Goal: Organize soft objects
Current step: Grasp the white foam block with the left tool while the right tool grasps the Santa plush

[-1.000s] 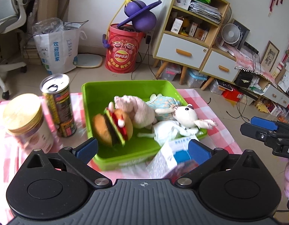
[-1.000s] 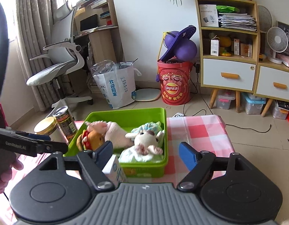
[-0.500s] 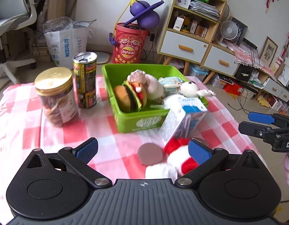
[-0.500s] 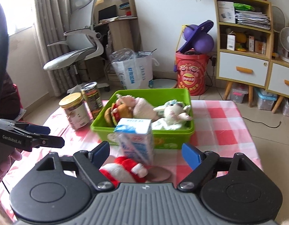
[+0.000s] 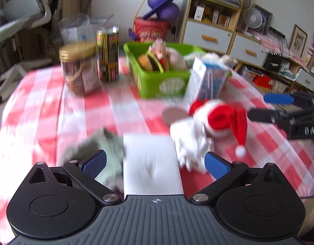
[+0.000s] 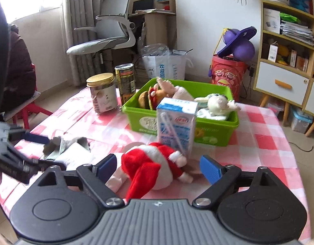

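A green bin [image 6: 216,131] [image 5: 157,81] on the checked tablecloth holds a burger plush [image 6: 145,99], a pink plush and a white bunny plush [image 6: 217,103]. A Santa plush [image 6: 154,167] [image 5: 216,120] lies in front of it, between the open fingers of my right gripper [image 6: 158,167]. My left gripper [image 5: 154,163] is open above a white card [image 5: 151,167], with a grey-green soft toy [image 5: 101,147] [image 6: 63,145] by its left finger. The left wrist view is blurred.
A milk carton [image 6: 176,123] stands against the bin's front. A gold-lidded jar [image 6: 102,94] and a tall can [image 6: 126,83] stand left of the bin. A flat round disc [image 5: 173,114] lies by the Santa plush. Chair, shelves and a red bucket stand beyond the table.
Both grippers have pulled back and lowered toward the table's near edge. The Santa plush, white card and grey-green toy have come into view close to the fingers.
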Action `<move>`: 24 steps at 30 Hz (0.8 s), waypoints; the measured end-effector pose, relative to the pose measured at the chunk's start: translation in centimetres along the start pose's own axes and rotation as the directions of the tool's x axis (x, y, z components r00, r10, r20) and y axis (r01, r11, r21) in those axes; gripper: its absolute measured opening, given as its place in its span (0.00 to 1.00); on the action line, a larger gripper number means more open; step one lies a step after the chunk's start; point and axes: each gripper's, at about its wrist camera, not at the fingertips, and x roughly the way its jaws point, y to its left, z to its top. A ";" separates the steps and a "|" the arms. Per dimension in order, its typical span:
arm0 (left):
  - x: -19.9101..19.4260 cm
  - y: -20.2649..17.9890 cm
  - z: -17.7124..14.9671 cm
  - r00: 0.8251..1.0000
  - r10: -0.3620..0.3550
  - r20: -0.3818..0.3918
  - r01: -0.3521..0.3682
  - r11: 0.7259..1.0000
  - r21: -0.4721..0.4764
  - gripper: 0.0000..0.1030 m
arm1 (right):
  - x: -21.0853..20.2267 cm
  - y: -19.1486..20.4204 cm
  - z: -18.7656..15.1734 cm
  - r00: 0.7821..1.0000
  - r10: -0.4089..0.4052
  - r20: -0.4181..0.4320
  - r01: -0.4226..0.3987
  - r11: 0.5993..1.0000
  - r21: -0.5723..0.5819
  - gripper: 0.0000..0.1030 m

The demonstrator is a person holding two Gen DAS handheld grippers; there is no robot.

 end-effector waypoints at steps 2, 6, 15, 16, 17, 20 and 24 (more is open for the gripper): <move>0.0 -0.1 -1.1 1.000 -0.007 -0.025 0.007 1.000 -0.017 0.95 | 0.3 0.3 -0.3 1.000 0.006 -0.007 -0.006 1.000 0.010 0.57; 0.3 -0.3 -2.8 0.998 -0.015 -0.065 0.013 0.999 -0.032 0.95 | 1.1 1.0 -0.5 1.000 0.020 -0.019 -0.020 1.000 0.015 0.57; 1.2 -0.4 -3.7 0.997 -0.012 -0.072 0.007 0.998 -0.061 0.91 | 2.8 2.7 -0.9 0.998 0.033 -0.061 -0.034 0.999 -0.009 0.57; 1.2 -0.4 -3.7 0.998 -0.011 -0.064 0.007 0.998 -0.059 0.91 | 2.9 2.7 -1.0 0.997 0.032 -0.064 -0.033 0.999 -0.010 0.57; 1.2 -0.5 -3.7 0.998 -0.008 -0.055 0.005 0.999 -0.052 0.90 | 3.0 2.7 -1.0 0.997 0.032 -0.066 -0.032 0.999 -0.008 0.57; 1.3 -0.8 -3.7 0.999 0.006 -0.041 -0.007 1.000 -0.019 0.84 | 3.3 2.3 -1.0 0.997 0.029 -0.070 -0.028 0.999 0.018 0.57; 1.5 -0.9 -3.7 0.999 0.017 -0.031 -0.018 1.000 -0.002 0.78 | 3.8 1.8 -1.0 0.996 0.021 -0.083 -0.016 0.998 0.062 0.57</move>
